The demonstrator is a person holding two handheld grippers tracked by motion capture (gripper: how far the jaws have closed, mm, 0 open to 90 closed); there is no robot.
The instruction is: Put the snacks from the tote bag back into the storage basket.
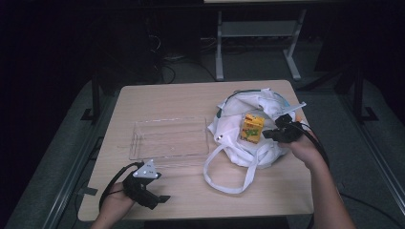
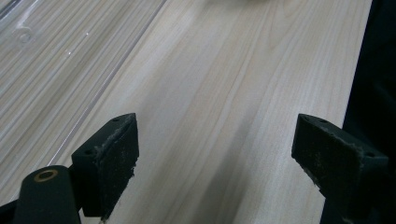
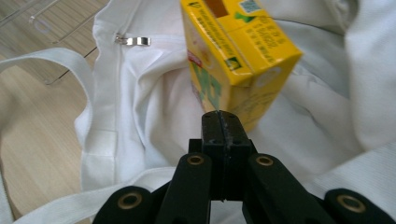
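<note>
Right of centre in the high view, on the light wooden table: a crumpled white tote bag with a yellow drink carton standing on its folds, straps looping toward the lower middle. Just right of the carton, the right gripper, jaws clenched flat together with nothing between them, tips touching or almost touching the carton's lower corner in the right gripper view; probably nudging or steadying the box rather than grasping it, since pressed-together pads can push but cannot pinch. Carton tilted there, leaning toward the upper right of that frame, propped by soft cloth, so likely to topple under a careless push. Centre-left in the high view, a clear plastic tray, empty and lying close beside the bag, seemingly the place meant for the carton. Lower left, the left gripper, jaws spread wide and released over bare wood, parked just below the tray's near edge, apparently waiting out of the way.
</note>
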